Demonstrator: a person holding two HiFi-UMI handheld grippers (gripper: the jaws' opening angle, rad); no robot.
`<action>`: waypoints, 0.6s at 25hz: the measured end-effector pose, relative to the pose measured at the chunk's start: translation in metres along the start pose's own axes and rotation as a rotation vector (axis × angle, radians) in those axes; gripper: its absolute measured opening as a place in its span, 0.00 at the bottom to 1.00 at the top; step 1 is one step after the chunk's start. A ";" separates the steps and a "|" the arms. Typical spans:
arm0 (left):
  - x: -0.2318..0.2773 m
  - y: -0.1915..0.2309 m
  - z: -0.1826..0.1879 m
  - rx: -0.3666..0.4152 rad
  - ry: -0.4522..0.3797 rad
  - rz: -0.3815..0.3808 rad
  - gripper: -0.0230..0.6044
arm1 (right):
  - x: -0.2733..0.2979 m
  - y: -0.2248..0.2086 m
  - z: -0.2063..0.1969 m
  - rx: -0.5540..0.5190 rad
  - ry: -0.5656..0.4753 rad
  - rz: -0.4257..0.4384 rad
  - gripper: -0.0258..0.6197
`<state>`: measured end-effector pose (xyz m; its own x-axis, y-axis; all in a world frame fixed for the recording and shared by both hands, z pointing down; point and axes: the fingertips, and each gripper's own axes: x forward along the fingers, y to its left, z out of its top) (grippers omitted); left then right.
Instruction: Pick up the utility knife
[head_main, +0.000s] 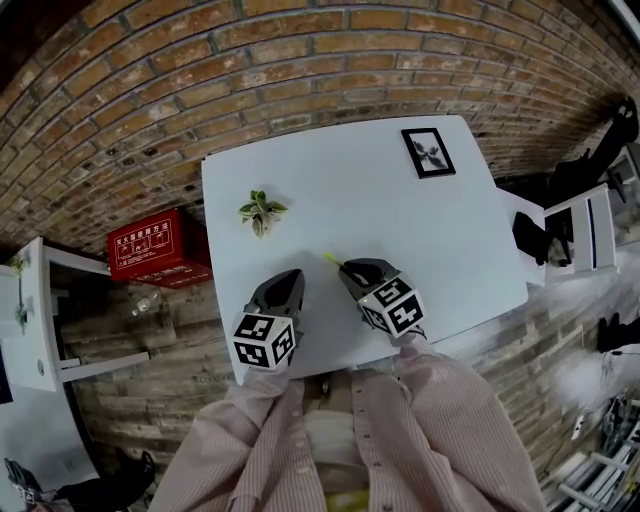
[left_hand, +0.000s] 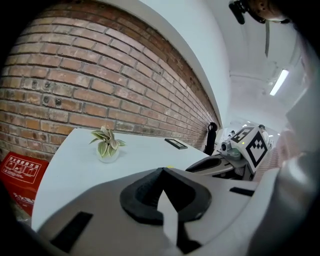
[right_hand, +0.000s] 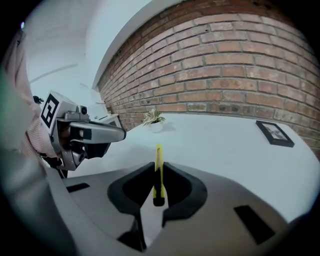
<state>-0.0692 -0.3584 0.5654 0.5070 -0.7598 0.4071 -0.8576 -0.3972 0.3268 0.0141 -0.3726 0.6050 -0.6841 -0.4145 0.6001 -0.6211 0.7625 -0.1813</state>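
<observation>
A slim yellow utility knife (right_hand: 158, 175) with a black end stands on edge between my right gripper's (right_hand: 159, 164) pads, clamped, its yellow tip sticking out forward above the white table (right_hand: 220, 145). In the head view that yellow tip (head_main: 331, 258) pokes out ahead of the right gripper (head_main: 347, 268) near the table's front edge. My left gripper (head_main: 292, 277) hovers just to its left. The left gripper's (left_hand: 161, 171) jaws meet at the tips with nothing between them.
A small potted plant (head_main: 261, 212) sits on the left part of the table (head_main: 400, 230), a black picture frame (head_main: 428, 152) lies at its far right corner. A brick wall runs behind. A red box (head_main: 150, 245) stands on the floor at the left, dark chairs at the right.
</observation>
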 end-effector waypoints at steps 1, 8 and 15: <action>-0.002 0.000 0.003 0.005 -0.011 -0.001 0.02 | -0.003 0.000 0.003 0.009 -0.021 -0.005 0.13; -0.014 -0.005 0.031 0.045 -0.098 -0.005 0.02 | -0.029 0.006 0.030 0.071 -0.200 -0.021 0.13; -0.030 -0.012 0.063 0.090 -0.186 -0.005 0.02 | -0.057 0.009 0.057 0.119 -0.351 -0.034 0.13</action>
<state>-0.0791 -0.3635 0.4956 0.4940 -0.8362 0.2381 -0.8634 -0.4394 0.2479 0.0257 -0.3706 0.5248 -0.7392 -0.5995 0.3069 -0.6715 0.6910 -0.2676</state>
